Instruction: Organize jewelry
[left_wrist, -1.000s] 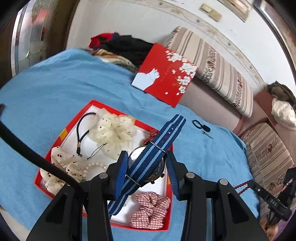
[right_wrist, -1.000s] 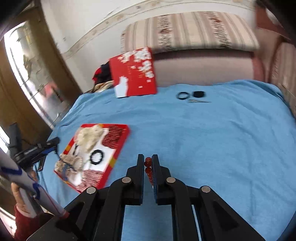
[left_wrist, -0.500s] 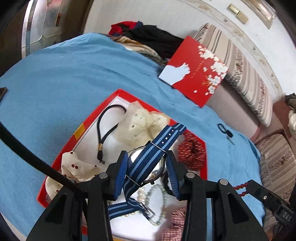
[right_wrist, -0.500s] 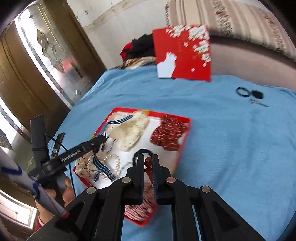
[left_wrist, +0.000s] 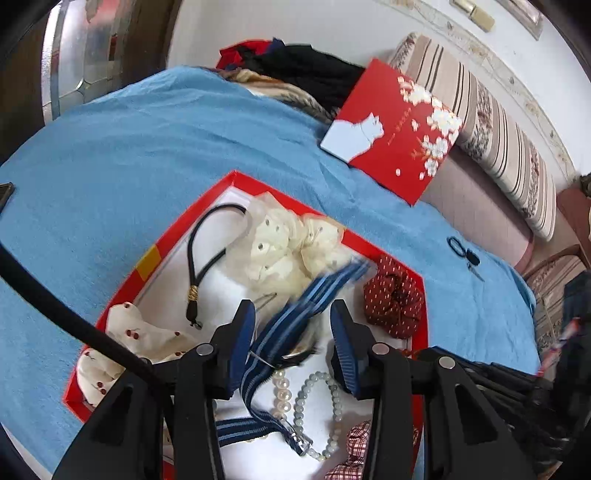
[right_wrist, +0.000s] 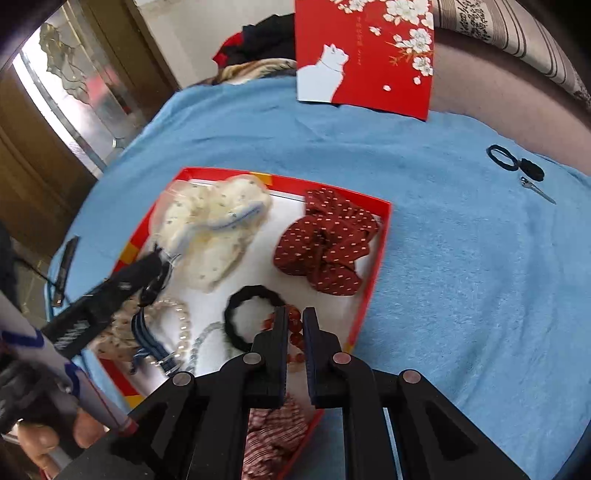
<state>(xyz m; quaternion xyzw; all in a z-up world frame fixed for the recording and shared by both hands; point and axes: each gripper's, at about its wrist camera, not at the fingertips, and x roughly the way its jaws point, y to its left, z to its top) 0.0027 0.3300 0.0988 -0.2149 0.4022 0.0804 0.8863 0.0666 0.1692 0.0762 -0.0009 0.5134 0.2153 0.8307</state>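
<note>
Left wrist view
Left gripper (left_wrist: 291, 332): black arms with ribbed blue pads, spread wide; the watch sits between them, and I cannot tell whether the pads touch it.
Watch (left_wrist: 295, 325): round metal case on a woven navy strap with pale blue stripes, blurred, one end trailing down over the tray floor.
Tray (left_wrist: 229, 179): shallow red box with a white floor, lying on the blue blanket.
Tray contents: frilly cream scrunchie (left_wrist: 291, 247), dark red dotted scrunchie (left_wrist: 391, 299), black cord loop (left_wrist: 207, 251), pearl bracelet (left_wrist: 279, 391), pale green bead bracelet (left_wrist: 317, 406).
Blanket (left_wrist: 129, 147): fuzzy, light blue.
Room: red lid with a white cat (left_wrist: 395, 129) leaning on a striped sofa cushion (left_wrist: 491, 122).

Right wrist view
Right gripper (right_wrist: 294, 317): fingers close together, pinching a string of glossy red beads (right_wrist: 295, 332) over the tray's near right corner.
Beside the beads: black ruffled hair tie (right_wrist: 251, 317).
Far right on the blanket: thin black hair tie (right_wrist: 502, 157) and small metal clip (right_wrist: 537, 190).
</note>
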